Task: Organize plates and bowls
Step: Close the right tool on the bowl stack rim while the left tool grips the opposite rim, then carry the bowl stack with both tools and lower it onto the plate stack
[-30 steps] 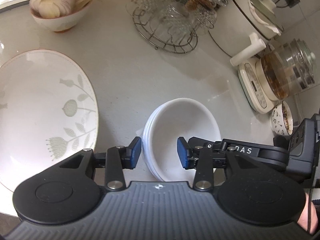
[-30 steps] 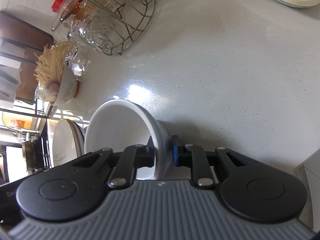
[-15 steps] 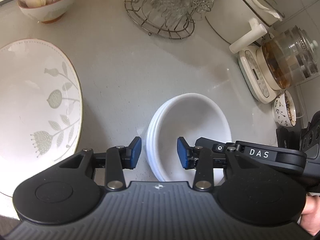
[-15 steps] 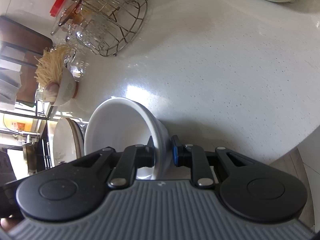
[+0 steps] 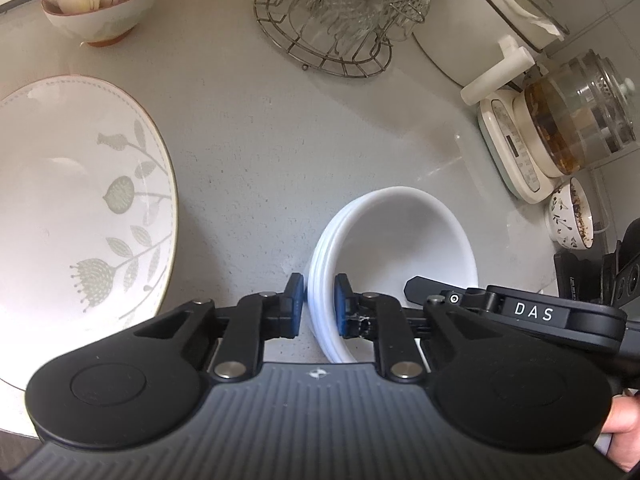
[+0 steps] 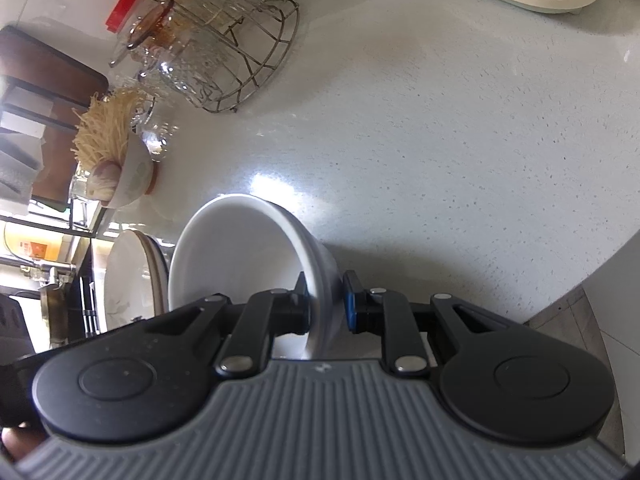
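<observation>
My left gripper (image 5: 317,300) and right gripper (image 6: 327,304) both pinch the white bowl stack (image 5: 404,248); floral plate (image 5: 80,200) at 9 o'clock, wire rack (image 5: 324,40) at 12.

A pale speckled countertop (image 6: 440,152) fills the scene, catching a bright glare. Grey floor tiles (image 6: 576,316) show beyond its curved edge

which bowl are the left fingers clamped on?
The plain white stacked bowls, rim between the left gripper pads. The garlic bowl and the small patterned bowl sit apart.
</observation>
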A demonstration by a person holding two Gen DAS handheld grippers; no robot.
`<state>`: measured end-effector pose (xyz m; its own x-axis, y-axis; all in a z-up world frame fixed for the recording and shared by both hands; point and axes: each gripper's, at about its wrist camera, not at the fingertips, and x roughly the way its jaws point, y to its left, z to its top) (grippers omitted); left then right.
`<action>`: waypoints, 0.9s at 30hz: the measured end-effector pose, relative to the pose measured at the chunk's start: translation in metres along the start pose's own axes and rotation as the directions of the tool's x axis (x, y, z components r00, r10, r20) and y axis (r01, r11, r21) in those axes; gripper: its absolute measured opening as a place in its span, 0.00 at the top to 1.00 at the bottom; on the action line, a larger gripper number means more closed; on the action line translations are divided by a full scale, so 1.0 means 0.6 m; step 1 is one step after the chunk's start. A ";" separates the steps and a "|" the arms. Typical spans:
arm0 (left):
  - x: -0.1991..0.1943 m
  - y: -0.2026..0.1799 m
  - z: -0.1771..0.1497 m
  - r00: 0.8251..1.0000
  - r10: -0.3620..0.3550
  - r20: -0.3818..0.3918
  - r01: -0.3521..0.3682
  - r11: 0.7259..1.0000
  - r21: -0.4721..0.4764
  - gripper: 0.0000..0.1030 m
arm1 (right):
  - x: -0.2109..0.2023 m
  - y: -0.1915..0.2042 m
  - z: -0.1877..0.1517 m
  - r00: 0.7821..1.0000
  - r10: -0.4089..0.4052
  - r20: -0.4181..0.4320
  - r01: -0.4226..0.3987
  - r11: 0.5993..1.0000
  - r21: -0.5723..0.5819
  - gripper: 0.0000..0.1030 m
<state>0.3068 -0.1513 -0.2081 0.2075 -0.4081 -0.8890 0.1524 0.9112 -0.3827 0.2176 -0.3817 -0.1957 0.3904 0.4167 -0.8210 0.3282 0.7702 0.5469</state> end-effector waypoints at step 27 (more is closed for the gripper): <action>-0.153 0.014 0.012 0.991 -0.073 0.113 0.069 0.997 0.039 0.82 | -0.094 0.121 -0.020 0.988 0.024 0.150 -0.006 0.993 -0.116 0.81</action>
<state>0.2959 -0.1065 -0.1277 0.3034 -0.4772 -0.8248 0.2038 0.8781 -0.4330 0.2091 -0.3435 -0.1114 0.5227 0.3577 -0.7738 0.2241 0.8182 0.5295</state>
